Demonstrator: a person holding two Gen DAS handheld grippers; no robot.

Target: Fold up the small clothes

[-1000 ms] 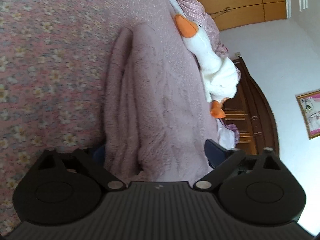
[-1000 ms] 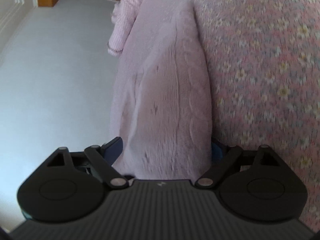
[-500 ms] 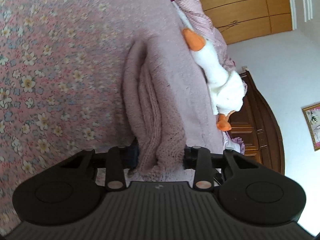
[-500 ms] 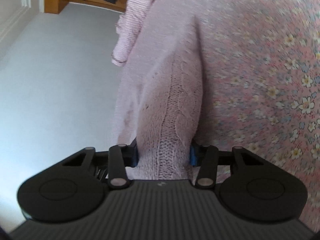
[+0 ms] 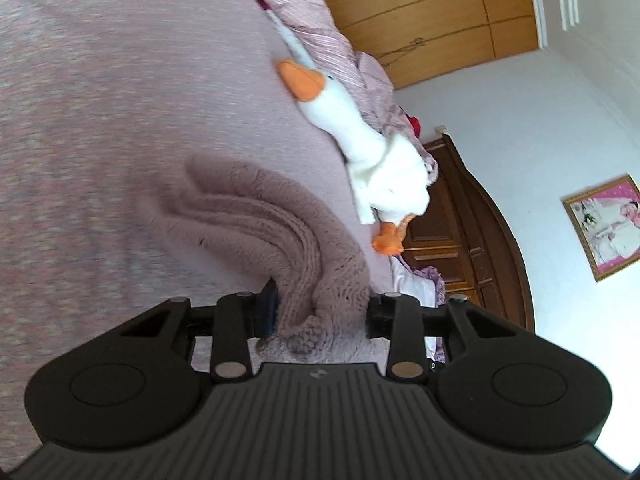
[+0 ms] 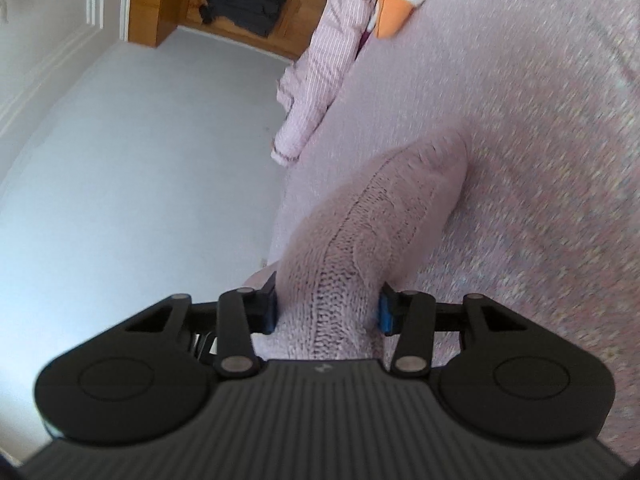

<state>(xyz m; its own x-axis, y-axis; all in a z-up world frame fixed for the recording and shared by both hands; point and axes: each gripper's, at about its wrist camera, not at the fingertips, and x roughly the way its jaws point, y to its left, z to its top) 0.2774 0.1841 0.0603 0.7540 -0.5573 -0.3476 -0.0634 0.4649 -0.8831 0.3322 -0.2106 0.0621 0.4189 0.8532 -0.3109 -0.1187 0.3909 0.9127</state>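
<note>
Left claw [image 5: 320, 312] first: its jaws are pinched in on a bunched edge of the fuzzy mauve cable-knit garment [image 5: 256, 216], and the cloth trails away from the grip in thick ridged folds down onto the pink floral-print bed cover [image 5: 100, 120], so part of it is lifted and part is lying on the bed. The worry here is that fat wad between the pads; a bundle of several layers can slip one layer at a time, and if the inner ply slides out the fold line will go crooked. Just beyond the knit lies a white plush goose toy with an orange beak [image 5: 372, 152], near enough that a wide swing of the cloth could drag over it or snag it. Over to the right claw [image 6: 326, 308], blue-padded jaws clamped on another section of the same knit [image 6: 380, 220], which humps up from the bed cover towards the grip. Both views are smeared with motion blur, which suggests brisk movement, and a quick pull with two grips could stretch the loose knit or tug one end free. The bed edge is close on this side, with grey floor [image 6: 140, 160] below and a striped pink sleeve [image 6: 320, 80] already hanging over it, so slack cloth could slide off
</note>
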